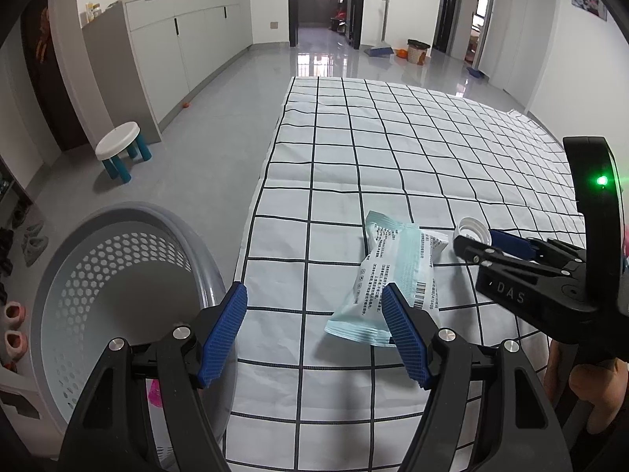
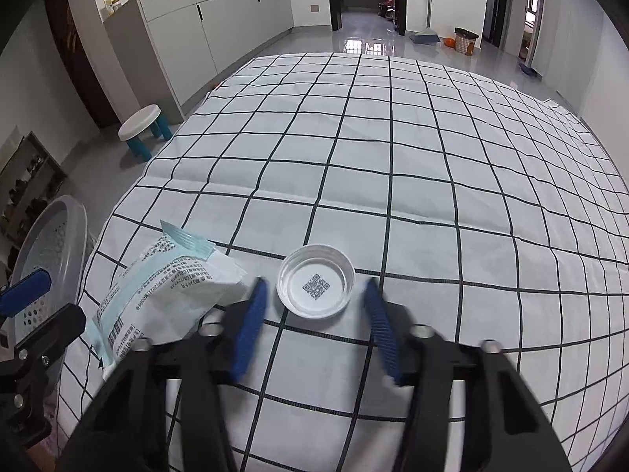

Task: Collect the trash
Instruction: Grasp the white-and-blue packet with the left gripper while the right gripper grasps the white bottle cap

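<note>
A pale green and white printed wrapper lies on the checked tablecloth; it also shows in the right wrist view. A white plastic lid with a QR code inside lies right of it, open side up; its rim shows in the left wrist view. My left gripper is open and empty, its right finger just in front of the wrapper's near end. My right gripper is open, with its fingertips either side of the lid, and it shows in the left wrist view.
A grey perforated basket stands beside the table's left edge, with something pink inside; it also shows in the right wrist view. A small white stool with teal legs stands on the floor. Cabinets line the left wall.
</note>
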Demonstrator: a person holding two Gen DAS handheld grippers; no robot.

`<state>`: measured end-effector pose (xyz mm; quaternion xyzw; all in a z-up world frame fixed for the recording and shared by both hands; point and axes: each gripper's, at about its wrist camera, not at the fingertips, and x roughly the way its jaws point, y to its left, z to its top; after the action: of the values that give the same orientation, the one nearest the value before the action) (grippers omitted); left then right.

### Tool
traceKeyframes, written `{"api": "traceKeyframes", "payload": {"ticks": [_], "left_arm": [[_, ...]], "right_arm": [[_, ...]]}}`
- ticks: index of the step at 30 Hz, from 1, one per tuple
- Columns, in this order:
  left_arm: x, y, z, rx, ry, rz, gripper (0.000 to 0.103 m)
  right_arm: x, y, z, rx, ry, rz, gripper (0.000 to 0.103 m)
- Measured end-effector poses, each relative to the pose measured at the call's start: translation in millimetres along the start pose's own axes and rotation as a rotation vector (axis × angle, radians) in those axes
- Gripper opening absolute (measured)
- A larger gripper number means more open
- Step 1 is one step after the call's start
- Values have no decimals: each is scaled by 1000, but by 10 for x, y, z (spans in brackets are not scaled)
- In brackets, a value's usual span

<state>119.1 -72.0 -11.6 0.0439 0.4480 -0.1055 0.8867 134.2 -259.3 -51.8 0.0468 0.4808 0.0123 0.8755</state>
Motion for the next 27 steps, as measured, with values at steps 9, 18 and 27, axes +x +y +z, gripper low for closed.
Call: {"api": "traceKeyframes", "payload": {"ticks": [9, 18, 27], "left_arm": [[0, -71, -5, 10, 0, -4, 72], [84, -346, 104, 52, 11, -40, 75], [344, -544, 119, 89, 64, -55, 75]], "right_arm": [[-107, -55, 15, 28, -21, 34, 39], [-448, -363, 74, 127, -77, 76, 39], [-532, -433, 68, 142, -87, 98, 39]]}}
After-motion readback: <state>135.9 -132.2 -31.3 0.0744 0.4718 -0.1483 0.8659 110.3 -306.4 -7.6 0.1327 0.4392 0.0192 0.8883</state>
